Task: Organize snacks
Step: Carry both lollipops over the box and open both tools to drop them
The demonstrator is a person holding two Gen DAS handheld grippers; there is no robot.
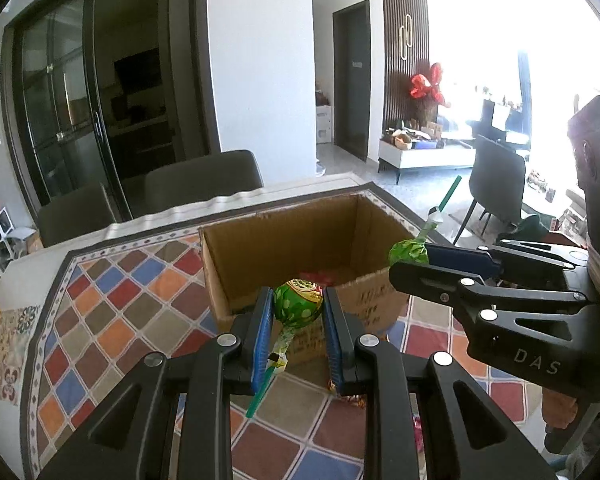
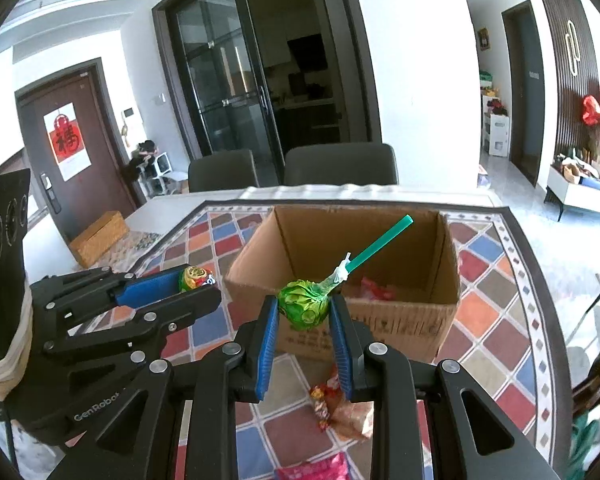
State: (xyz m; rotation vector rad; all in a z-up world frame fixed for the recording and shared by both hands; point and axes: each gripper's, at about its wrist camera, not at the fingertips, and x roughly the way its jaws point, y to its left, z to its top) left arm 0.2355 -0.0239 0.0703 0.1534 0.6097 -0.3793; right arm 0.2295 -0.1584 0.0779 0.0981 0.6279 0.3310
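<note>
My left gripper (image 1: 298, 307) is shut on a green lollipop (image 1: 299, 303) with its teal stick pointing down, held just in front of the open cardboard box (image 1: 256, 276). My right gripper (image 2: 304, 307) is shut on another green lollipop (image 2: 303, 304), stick pointing up toward the box (image 2: 444, 304). Each gripper shows in the other's view: the right one (image 1: 410, 256) at the box's right corner, the left one (image 2: 196, 280) at the box's left. Red-wrapped snacks (image 2: 374, 290) lie inside the box.
The box stands on a patterned, multicoloured tablecloth (image 1: 112, 300). Loose wrapped snacks (image 2: 332, 400) and a pink packet (image 2: 316, 470) lie on the cloth near me. Two dark chairs (image 2: 340, 164) stand behind the table. A woven box (image 2: 100, 236) sits at the far left.
</note>
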